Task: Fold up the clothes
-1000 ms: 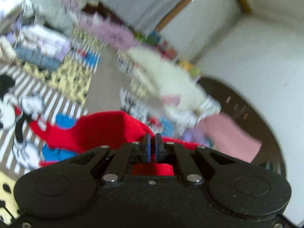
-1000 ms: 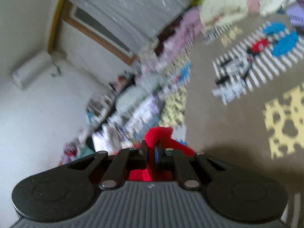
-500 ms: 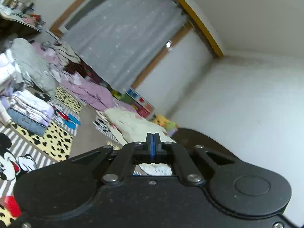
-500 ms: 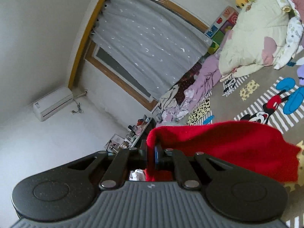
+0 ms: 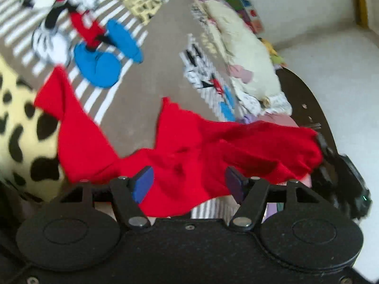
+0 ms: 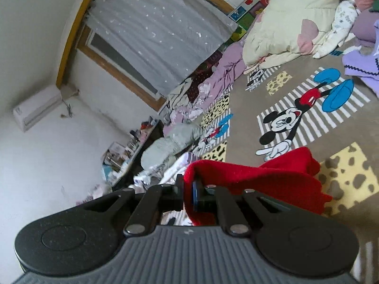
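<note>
A red garment hangs stretched over the patterned carpet, one sleeve trailing down to the left. My left gripper points down at it with its jaws opening; the cloth shows in the wide gap between the blue pads, which do not press on it. The garment's right end runs to a blurred black device. In the right wrist view my right gripper is shut on a bunched edge of the red garment, which drapes off to the right.
A cartoon-mouse carpet covers the floor. A cream quilt and lilac clothes lie at the far side. Piles of laundry line the wall under a curtained window. A dark round table edge stands at the right.
The left gripper has tipped down from the curtain and wall to the floor, and its shut jaws have spread wide. The right gripper still grips the red garment and has shifted slightly.
</note>
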The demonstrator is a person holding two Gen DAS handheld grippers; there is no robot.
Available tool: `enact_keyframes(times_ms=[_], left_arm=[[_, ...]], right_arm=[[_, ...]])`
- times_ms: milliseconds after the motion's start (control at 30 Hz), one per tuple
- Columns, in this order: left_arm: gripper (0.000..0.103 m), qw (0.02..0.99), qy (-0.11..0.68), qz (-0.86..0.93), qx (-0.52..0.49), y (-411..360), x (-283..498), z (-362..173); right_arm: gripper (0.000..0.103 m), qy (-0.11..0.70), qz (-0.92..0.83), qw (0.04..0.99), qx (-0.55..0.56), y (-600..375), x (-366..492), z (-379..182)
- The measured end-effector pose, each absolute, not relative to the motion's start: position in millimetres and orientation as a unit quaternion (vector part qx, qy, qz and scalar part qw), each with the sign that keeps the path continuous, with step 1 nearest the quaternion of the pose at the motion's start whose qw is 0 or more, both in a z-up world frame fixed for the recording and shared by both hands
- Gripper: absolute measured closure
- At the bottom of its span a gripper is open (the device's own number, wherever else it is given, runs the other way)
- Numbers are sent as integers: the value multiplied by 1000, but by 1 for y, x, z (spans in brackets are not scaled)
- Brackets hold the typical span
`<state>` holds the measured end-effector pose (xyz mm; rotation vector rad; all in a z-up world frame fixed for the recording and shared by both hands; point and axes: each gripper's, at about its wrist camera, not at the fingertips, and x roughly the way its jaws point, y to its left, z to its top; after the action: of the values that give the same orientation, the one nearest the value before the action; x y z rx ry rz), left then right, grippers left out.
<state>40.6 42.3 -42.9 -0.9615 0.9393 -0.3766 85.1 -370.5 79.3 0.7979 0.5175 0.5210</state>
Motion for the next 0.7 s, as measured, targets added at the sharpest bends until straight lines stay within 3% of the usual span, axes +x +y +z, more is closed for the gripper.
enact_keyframes(times_ms=[433, 567, 700], left_arm=[[39, 685, 476, -123, -538, -12, 97, -93], [42, 713, 480, -116, -497, -27, 108, -84], [42, 804, 458, -190, -328, -43, 120, -49]], right_arm=[[94, 245, 218, 854, 403, -427, 46, 42], [94, 244, 201, 851, 419, -444, 43, 31], [94, 242, 186, 854, 422, -461, 42, 21]])
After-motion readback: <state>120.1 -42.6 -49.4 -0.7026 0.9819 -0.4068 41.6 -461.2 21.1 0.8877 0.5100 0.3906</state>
